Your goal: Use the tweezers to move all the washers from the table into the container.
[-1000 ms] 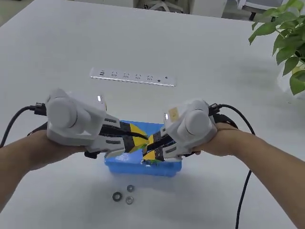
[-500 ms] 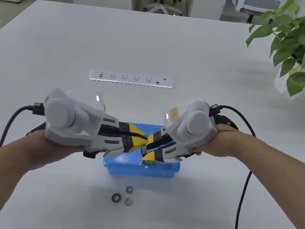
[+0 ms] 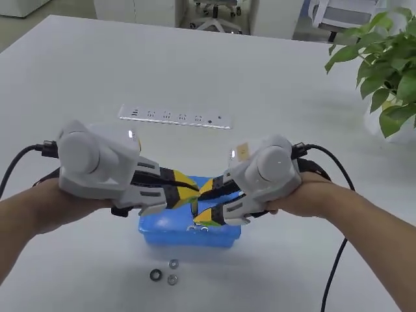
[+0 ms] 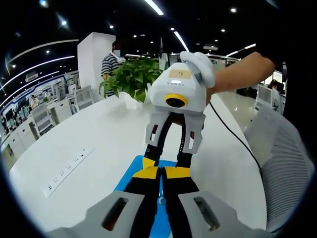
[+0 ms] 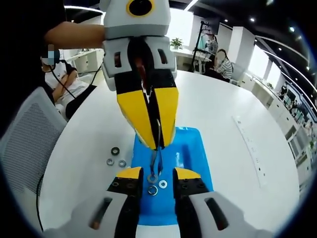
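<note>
My left gripper (image 5: 157,144) is pinching the slim metal tweezers (image 5: 156,159) between pressed jaws, poising a small silver washer (image 5: 152,177) over the blue plastic container (image 5: 193,153) for dropping; my right gripper (image 5: 159,173) is flanking them, jaws spread.

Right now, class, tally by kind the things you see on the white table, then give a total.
Blue container: 1
Tweezers: 1
Washers outside the container: 3
Washers over the container: 3
Power strip: 1
Plant: 1
Total: 10
</note>
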Tool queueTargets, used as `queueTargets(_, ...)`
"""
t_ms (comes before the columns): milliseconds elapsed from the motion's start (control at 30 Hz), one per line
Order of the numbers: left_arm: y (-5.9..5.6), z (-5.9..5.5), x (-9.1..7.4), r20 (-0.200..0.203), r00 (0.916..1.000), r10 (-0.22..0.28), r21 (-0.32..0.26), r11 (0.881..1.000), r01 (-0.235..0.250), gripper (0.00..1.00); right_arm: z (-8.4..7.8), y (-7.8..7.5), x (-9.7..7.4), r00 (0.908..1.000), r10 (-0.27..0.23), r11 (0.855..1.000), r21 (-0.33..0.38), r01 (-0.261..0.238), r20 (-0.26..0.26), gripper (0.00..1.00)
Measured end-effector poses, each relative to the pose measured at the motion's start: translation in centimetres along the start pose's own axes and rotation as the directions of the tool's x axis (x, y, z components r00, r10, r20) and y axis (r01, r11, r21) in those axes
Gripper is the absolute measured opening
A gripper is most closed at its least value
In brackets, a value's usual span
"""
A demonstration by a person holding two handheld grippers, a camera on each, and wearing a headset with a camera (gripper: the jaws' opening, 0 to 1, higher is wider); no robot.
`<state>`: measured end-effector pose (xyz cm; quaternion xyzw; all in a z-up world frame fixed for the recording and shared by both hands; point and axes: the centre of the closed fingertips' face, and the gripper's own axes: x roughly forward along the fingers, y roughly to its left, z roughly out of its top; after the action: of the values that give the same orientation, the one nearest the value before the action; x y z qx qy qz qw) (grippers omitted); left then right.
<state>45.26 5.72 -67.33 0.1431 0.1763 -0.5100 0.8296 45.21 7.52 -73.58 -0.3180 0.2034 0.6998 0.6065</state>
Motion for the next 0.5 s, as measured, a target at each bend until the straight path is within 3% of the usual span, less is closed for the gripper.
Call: queueTargets(500,-0.7,1.5,-1.0,0.008,0.9999,0.009,0.013,1.000,-0.009,0.06,-0.4,0.6,-2.7,0.9967,-0.080,0.993,0.090,0.081,-0.014,0.37)
